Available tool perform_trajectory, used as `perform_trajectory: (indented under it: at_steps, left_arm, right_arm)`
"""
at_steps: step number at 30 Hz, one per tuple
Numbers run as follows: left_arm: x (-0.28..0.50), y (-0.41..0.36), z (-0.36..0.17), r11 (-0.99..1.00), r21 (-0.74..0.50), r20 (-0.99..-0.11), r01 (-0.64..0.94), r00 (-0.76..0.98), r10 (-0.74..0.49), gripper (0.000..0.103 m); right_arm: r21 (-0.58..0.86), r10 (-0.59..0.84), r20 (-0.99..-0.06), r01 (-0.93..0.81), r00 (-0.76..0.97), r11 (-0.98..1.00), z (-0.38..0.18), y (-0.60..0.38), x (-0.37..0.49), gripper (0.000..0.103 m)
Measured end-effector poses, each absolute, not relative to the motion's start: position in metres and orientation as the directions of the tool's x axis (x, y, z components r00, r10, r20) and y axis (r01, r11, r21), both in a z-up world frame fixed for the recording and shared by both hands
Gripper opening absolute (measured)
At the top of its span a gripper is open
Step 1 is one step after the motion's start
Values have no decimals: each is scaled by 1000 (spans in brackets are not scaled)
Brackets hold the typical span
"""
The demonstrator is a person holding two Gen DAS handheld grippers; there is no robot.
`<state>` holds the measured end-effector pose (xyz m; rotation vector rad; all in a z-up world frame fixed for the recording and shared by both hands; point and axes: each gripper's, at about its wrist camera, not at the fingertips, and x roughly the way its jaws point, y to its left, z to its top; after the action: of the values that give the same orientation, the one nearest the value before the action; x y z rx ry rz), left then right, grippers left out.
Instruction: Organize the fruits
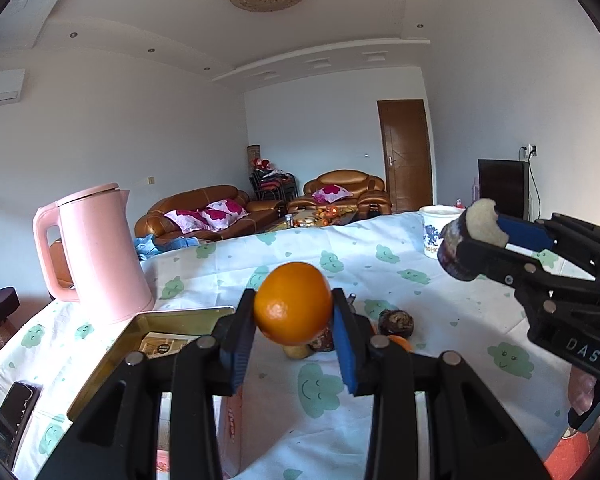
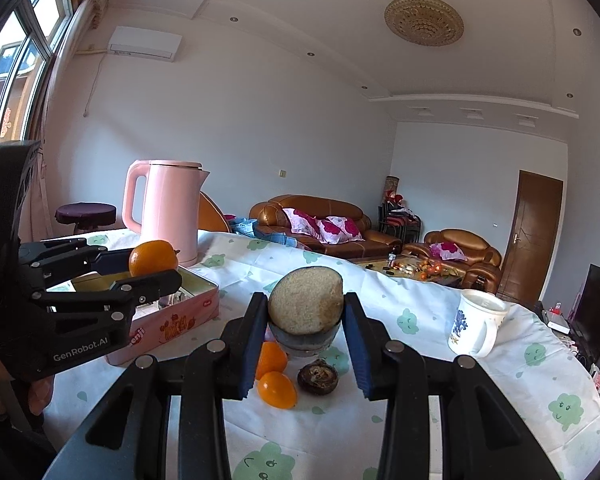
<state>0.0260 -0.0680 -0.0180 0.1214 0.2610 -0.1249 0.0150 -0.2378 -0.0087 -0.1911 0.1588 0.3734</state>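
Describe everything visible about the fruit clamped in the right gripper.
The fruit is round, with a dark purplish-brown rind below and pale, grainy, beige flesh exposed on top, as if the upper rind were cut or peeled away. It sits upright between the blue-padded jaws of the right gripper, which press on its sides and hold it clear above the tablecloth. In the left wrist view it shows the same pale cap over dark skin. Nothing else touches it.
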Motion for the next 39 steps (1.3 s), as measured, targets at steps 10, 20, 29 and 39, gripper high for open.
perform_trajectory:
  at_steps: [10, 20, 29, 39]
  left_arm:
    - [34, -43, -15, 994, 79, -283, 81, 958, -56, 38]
    - [43, -14, -16, 998, 53, -311, 21, 950, -4, 38]
    - [55, 17, -19, 999, 35, -358, -32, 933, 43, 38]
    - [70, 45, -30, 996, 26, -414, -82, 906, 85, 38]
  right_arm:
    - [-176, 395, -174, -423, 902, 889, 13, -220, 25, 40]
    - [-174, 447, -197, -479, 873, 860, 21, -196, 42, 40]
    - [-154, 500, -231, -539, 834, 828, 27, -167, 63, 40]
    - [-159, 544, -290, -600, 788, 784, 9, -124, 77, 40]
